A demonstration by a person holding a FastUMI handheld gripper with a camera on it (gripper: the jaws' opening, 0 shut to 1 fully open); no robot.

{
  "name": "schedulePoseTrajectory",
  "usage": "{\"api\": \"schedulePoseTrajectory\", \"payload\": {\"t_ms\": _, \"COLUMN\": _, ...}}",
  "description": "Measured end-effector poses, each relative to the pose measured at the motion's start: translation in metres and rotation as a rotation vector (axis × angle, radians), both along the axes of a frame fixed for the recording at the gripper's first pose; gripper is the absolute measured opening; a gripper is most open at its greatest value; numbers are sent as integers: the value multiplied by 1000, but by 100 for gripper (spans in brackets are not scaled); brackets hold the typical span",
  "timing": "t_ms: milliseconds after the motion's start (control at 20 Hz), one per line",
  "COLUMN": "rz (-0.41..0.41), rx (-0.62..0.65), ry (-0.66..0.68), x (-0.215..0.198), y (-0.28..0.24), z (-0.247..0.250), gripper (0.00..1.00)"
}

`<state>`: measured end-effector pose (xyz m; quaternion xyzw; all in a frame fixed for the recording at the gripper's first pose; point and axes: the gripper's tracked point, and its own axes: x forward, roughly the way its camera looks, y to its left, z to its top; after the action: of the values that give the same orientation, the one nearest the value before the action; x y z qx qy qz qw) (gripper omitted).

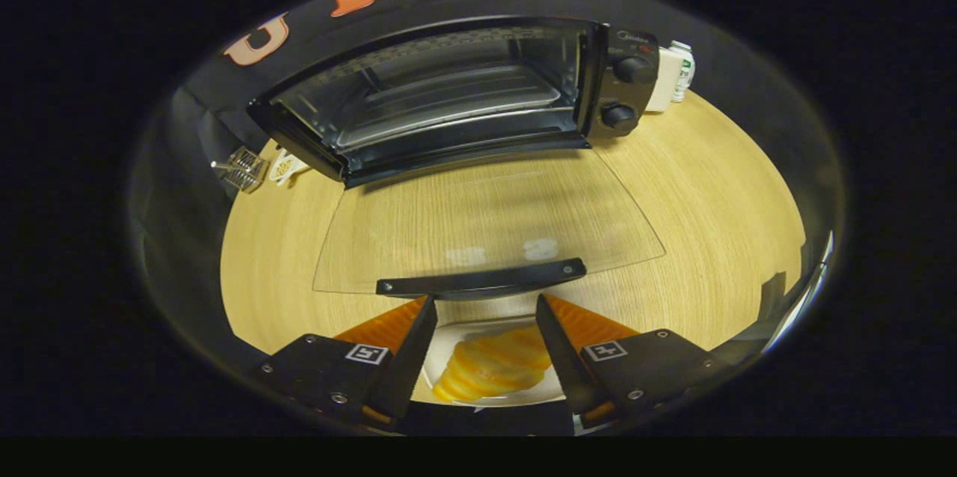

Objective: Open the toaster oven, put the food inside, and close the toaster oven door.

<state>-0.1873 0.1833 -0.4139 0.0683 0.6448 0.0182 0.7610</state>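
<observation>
The claw is hovering with its fingers spread apart, gripping nothing. Between them, lower down, a white plate is lying on the wooden worktop, carrying the food, a fan of yellow slices. Just ahead of the fingertips the toaster oven's glass door is lying folded down flat, its dark handle nearest the claw. Beyond, the oven cavity is standing open near the worktop's far edge, two knobs on its right panel.
</observation>
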Motion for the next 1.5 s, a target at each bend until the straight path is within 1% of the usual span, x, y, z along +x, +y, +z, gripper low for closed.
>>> {"api": "schedulePoseTrajectory", "payload": {"t_ms": 100, "rz": -41, "rx": 6, "ry": -27, "x": 2, "y": -3, "z": 12, "gripper": 80}}
{"api": "schedulePoseTrajectory", "payload": {"t_ms": 250, "rz": -99, "rx": 0, "ry": -33, "x": 2, "y": -5, "z": 21, "gripper": 83}}
{"api": "schedulePoseTrajectory", "payload": {"t_ms": 350, "rz": -137, "rx": -1, "ry": -29, "x": -6, "y": -3, "z": 29, "gripper": 83}}
{"api": "schedulePoseTrajectory", "payload": {"t_ms": 500, "rz": -190, "rx": -49, "ry": 35, "x": -41, "y": -8, "z": 35, "gripper": 86}}
{"api": "schedulePoseTrajectory", "payload": {"t_ms": 650, "rz": -243, "rx": -93, "ry": 128, "x": -83, "y": -6, "z": 29, "gripper": 99}}
{"api": "schedulePoseTrajectory", "payload": {"t_ms": 800, "rz": -287, "rx": -103, "ry": 182, "x": -107, "y": 3, "z": 18, "gripper": 100}}
{"api": "schedulePoseTrajectory", "payload": {"t_ms": 950, "rz": -309, "rx": -135, "ry": 199, "x": -115, "y": 6, "z": 2, "gripper": 100}}
{"api": "schedulePoseTrajectory", "payload": {"t_ms": 1050, "rz": -335, "rx": -152, "ry": 217, "x": -118, "y": 5, "z": -8, "gripper": 98}}
{"api": "schedulePoseTrajectory", "payload": {"t_ms": 1200, "rz": -366, "rx": -154, "ry": 228, "x": -119, "y": 10, "z": -19, "gripper": 90}}
{"api": "schedulePoseTrajectory", "payload": {"t_ms": 1300, "rz": -366, "rx": -171, "ry": 252, "x": -126, "y": 11, "z": -26, "gripper": 86}}
{"api": "schedulePoseTrajectory", "payload": {"t_ms": 1350, "rz": -353, "rx": -190, "ry": 228, "x": -120, "y": 10, "z": -25, "gripper": 85}}
{"api": "schedulePoseTrajectory", "payload": {"t_ms": 1400, "rz": -333, "rx": -202, "ry": 233, "x": -123, "y": 10, "z": -27, "gripper": 80}}
{"api": "schedulePoseTrajectory", "payload": {"t_ms": 1500, "rz": -330, "rx": -224, "ry": 228, "x": -123, "y": 10, "z": -27, "gripper": 71}}
